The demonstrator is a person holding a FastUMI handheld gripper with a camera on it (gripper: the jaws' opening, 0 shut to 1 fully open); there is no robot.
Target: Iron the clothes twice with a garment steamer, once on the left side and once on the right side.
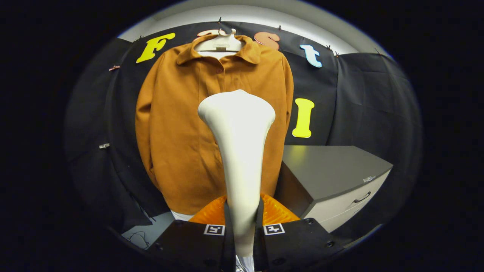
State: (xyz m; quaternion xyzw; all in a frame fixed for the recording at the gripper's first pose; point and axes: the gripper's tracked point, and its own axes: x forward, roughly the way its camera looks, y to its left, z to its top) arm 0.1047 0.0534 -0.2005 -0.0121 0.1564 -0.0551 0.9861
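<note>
A: The gripper (242,223), what does it do with its two fingers?

B: Both fingers press on the handle of the steamer (239,151), one on each side. The handle stands between them, and the wide white head rises up beyond them.

A: And the jacket (181,128), where is it?

B: It hangs on a white hanger (219,43) against the black wall, straight behind the steamer. It is brown-orange, with a collar, and the front is closed. The steamer's head covers the middle of the jacket's front; I cannot tell if it touches the cloth.

A: Is anything beside the jacket?

B: Yes, a grey cabinet (332,173) with a drawer stands just beside it, to the right and lower.
</note>
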